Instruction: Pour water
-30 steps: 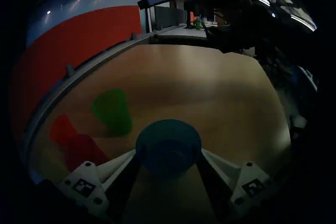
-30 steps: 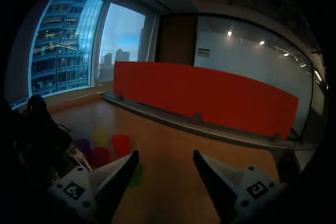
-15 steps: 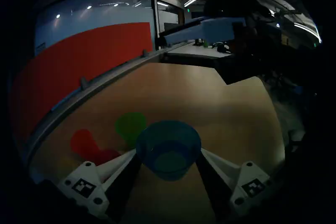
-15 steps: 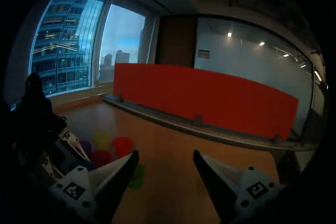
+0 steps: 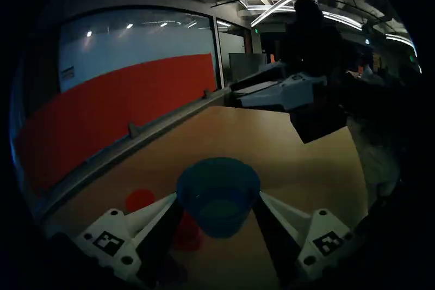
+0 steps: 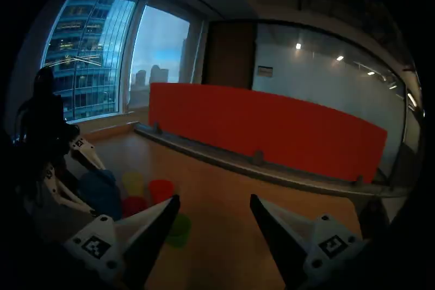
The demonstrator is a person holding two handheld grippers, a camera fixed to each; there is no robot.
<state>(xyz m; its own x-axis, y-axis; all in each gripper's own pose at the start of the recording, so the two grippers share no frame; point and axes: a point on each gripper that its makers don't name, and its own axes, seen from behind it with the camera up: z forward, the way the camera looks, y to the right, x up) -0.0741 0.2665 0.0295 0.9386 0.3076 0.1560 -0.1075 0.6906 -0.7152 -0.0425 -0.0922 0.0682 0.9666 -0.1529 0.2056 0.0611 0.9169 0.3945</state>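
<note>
A blue cup [image 5: 217, 184] sits between the fingers of my left gripper [image 5: 216, 203], which is shut on it and holds it upright above the wooden table [image 5: 283, 148]. Two red cups [image 5: 139, 199] [image 5: 187, 233] stand on the table below it, to the left. In the right gripper view, that blue cup [image 6: 100, 192] hangs at the left over a cluster of cups: yellow [image 6: 132, 182], red [image 6: 161, 189], a darker red one [image 6: 134, 205] and green [image 6: 178, 230]. My right gripper [image 6: 213, 219] is open with nothing between its fingers. It also shows in the left gripper view as the far right gripper [image 5: 277, 91].
A red partition [image 6: 272, 127] on a grey rail [image 6: 255, 167] runs along the table's far edge. Large windows [image 6: 87, 61] lie to the left of it. Bare tabletop [image 6: 228, 235] stretches ahead of the right gripper. A dark figure [image 5: 315, 34] stands behind the far gripper.
My left gripper has risen and tilted up with the blue cup, and the green cup has slid out of its view. In the right gripper view the blue cup has come up into sight at the left.
</note>
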